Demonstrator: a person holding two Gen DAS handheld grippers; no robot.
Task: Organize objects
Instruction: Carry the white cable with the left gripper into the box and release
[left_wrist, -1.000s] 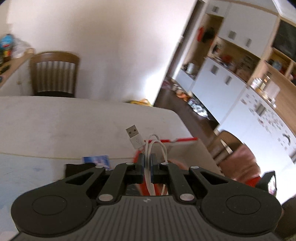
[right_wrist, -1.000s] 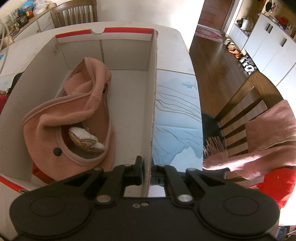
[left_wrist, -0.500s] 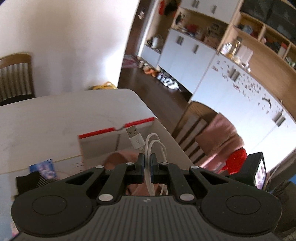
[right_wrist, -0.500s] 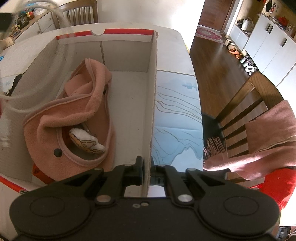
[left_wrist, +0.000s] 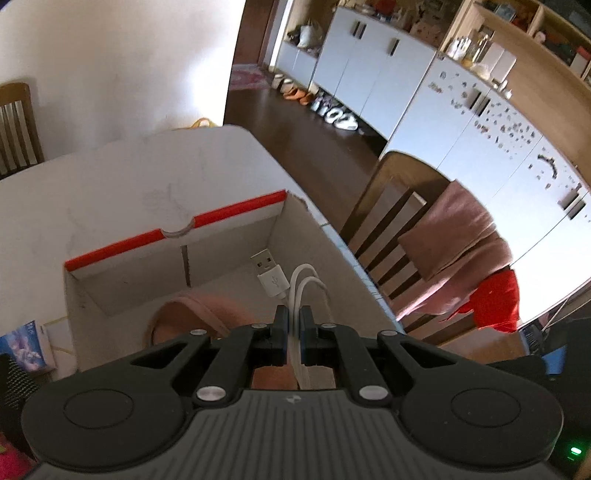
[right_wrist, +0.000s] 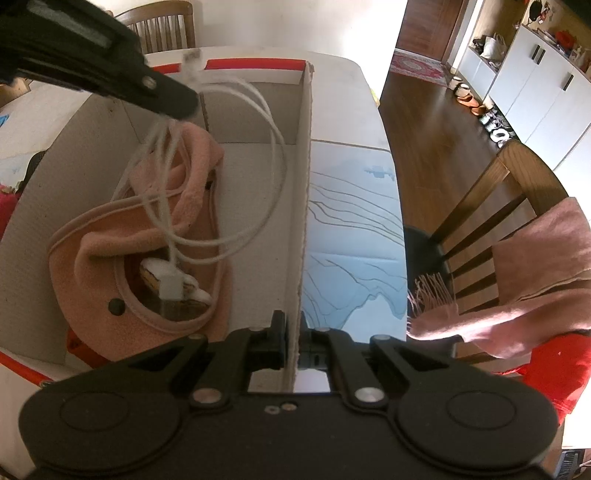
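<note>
Left gripper (left_wrist: 292, 325) clamps the white USB cable (right_wrist: 236, 155), loops dangling above the pink fleece (right_wrist: 110, 258) below; right gripper (right_wrist: 293, 332) pinches the cardboard box (right_wrist: 304, 184) wall beside it.

Matt white cardboard box (right_wrist: 303, 192) with rough cut edges; fuzzy pink fleece cloth (right_wrist: 110, 266); smooth glossy white plastic cable (right_wrist: 236, 184); matt black plastic tool (left_wrist: 292, 325).

USB trident symbol on white cable plug (left_wrist: 272, 281), centre of left wrist view; no other legible text
</note>
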